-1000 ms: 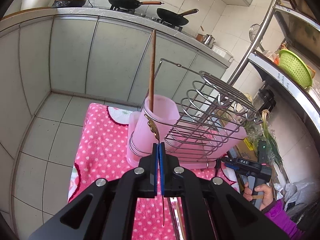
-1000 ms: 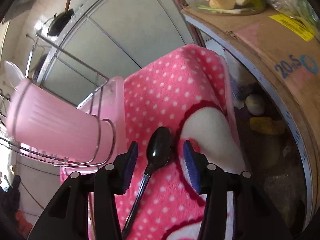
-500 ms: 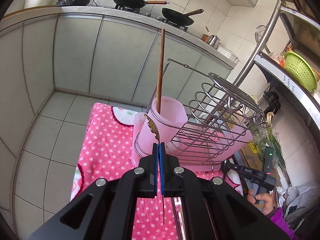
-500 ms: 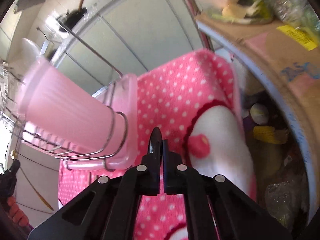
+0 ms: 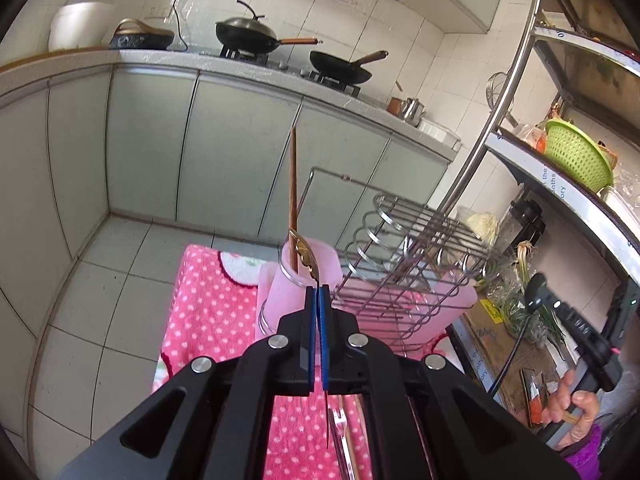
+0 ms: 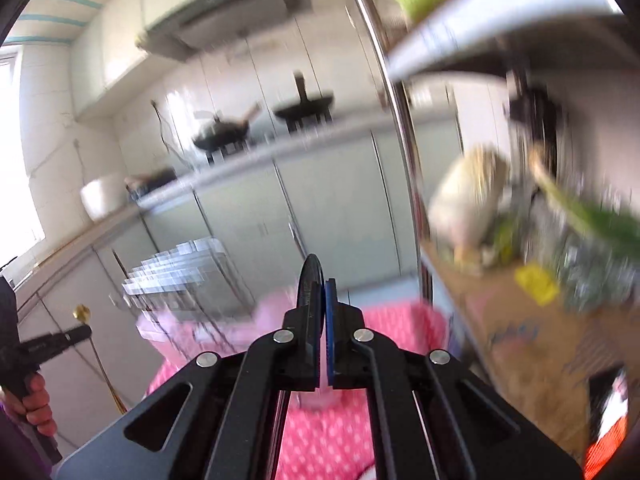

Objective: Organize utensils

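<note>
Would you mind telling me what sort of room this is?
A home kitchen, most likely: a wok and a frying pan sit on a gas hob, cabinets run below the counter, and a dish rack stands nearby.

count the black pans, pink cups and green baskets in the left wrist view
black pans: 2
pink cups: 1
green baskets: 1
total: 4
</note>
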Available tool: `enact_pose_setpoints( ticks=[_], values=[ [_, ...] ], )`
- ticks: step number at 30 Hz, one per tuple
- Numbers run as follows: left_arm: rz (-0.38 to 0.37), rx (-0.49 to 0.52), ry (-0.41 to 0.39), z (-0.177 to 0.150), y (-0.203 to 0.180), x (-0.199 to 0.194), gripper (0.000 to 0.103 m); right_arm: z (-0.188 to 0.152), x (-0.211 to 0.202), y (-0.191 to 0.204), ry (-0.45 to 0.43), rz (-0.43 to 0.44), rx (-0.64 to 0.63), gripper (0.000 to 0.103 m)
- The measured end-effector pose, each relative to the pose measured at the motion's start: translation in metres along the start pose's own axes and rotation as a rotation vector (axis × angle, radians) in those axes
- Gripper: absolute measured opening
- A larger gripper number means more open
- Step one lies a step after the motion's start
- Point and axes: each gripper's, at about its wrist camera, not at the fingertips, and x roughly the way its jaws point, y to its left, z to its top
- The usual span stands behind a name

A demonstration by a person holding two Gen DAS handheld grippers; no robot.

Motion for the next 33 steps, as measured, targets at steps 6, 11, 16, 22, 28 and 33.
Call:
enact_pose_setpoints(
  ticks=[6,11,16,22,28,33],
  values=[
    [-0.008,0.012,-0.102,0.032,-0.010,-0.017,0.001,0.051,-0.025,0.022,-0.207,-0.028,-0.061,0.002],
    [0.009,0.036,-0.209,0.063,-0.019,-0.019,0.001,0.080,-0.019,0.041,-0.345,-0.084,-0.127,0.002],
    [0.045,0.040,-0.285,0.080,-0.016,-0.006,0.001,0.082,0.013,0.051,-0.384,-0.137,-0.188,0.002],
    [0.086,0.058,-0.321,0.083,-0.012,0.021,0.001,0.065,0.053,0.047,-0.358,-0.143,-0.199,0.002],
    [0.113,0.112,-0.317,0.065,-0.013,0.047,0.001,0.049,0.064,0.049,-0.314,-0.129,-0.220,0.002],
    [0.094,0.087,-0.253,0.047,-0.007,0.062,0.001,0.034,0.064,0.046,-0.255,-0.123,-0.223,0.002]
  ],
)
